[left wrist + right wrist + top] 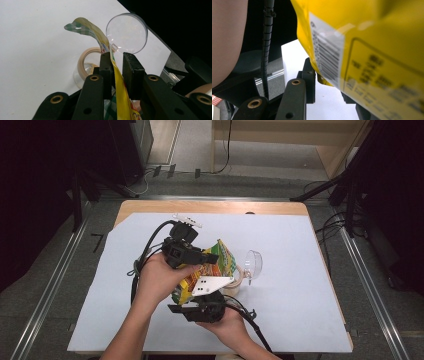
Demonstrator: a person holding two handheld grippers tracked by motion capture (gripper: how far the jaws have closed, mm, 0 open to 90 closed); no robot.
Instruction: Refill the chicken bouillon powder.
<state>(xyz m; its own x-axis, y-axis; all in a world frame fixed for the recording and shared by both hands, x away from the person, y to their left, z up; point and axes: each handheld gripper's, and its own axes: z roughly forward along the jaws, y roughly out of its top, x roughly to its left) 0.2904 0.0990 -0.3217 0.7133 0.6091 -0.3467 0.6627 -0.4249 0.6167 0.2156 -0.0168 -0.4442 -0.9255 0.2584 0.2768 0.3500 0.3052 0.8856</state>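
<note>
A yellow snack bag (218, 262) hangs tilted above the table between my two grippers. My left gripper (210, 256) is at the bag's top. In the left gripper view its jaws (117, 56) stand a little apart with the bag's thin top edge (119, 91) running between them, against one jaw only. My right gripper (192, 301) is shut on the bag's bottom corner; the right gripper view shows the barcoded yellow bag (374, 50) between its jaws (328, 77). A clear jar (234, 281) with a tan rim (86, 58) stands just beyond, its clear lid (126, 32) flipped open.
A pale sheet (295, 285) covers the wooden table (210, 207), with bare room to the right and far side of the jar. Cables trail from both grippers near the front edge. Dark stands and floor rails flank the table.
</note>
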